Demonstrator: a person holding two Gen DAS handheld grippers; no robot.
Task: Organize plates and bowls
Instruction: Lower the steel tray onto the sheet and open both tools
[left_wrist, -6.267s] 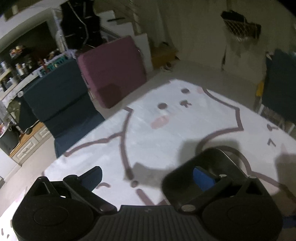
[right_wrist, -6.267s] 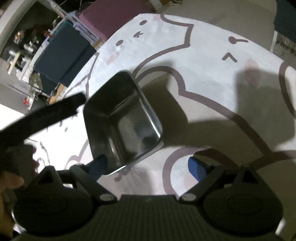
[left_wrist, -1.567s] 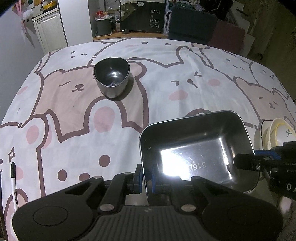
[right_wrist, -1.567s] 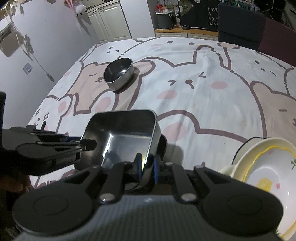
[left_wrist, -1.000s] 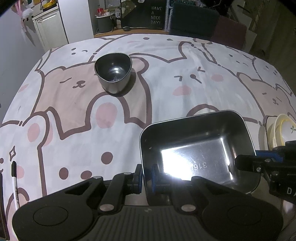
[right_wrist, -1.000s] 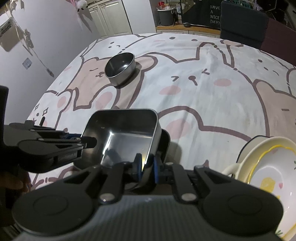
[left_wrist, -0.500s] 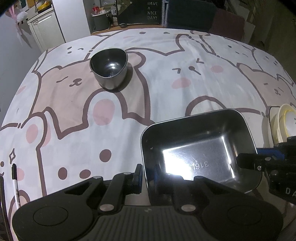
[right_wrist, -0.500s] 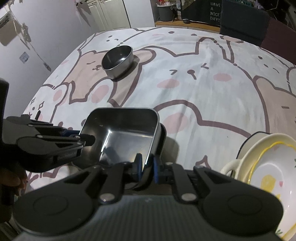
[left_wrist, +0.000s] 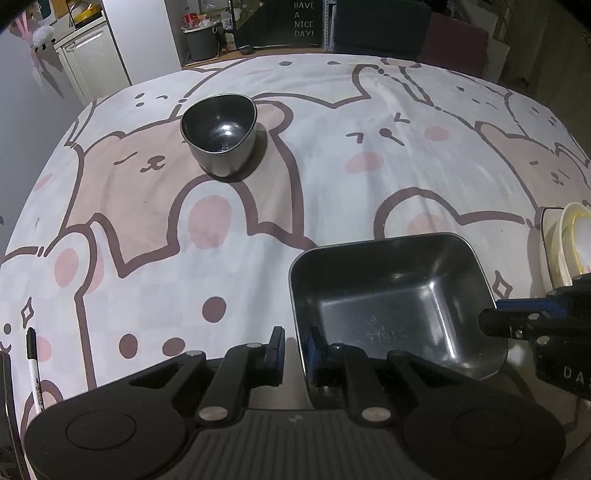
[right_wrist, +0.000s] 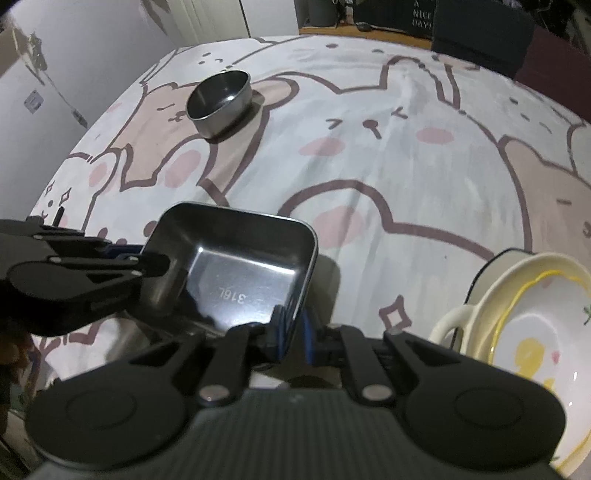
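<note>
Along the near edge of the left wrist view, your left gripper is clamped on the near wall of the rectangular steel tray, one finger outside the rim and one inside. Across the tray, your right gripper reaches its far-right side, though this angle does not show its grip clearly. The tray looks held just above the bear-print counter, near your edge of it. The round steel bowl stands alone, well apart at the far left. A stack of cream plates sits at the right edge. A pen lies at the lower left.

From the right wrist view, your right gripper pinches the tray's right-hand wall between its blue pads, and your left gripper holds the opposite side. The plates, a yellow-rimmed dish nested on a handled one, sit just right of the tray. The bowl stands well off at the far left.

As for progress, I judge the plates already gathered; the tray is not yet set down, and the bowl is untouched.

Compared with half a second ago, the tray has tipped, its bright reflection gone in the left view, and both cameras have edged forward slightly.
</note>
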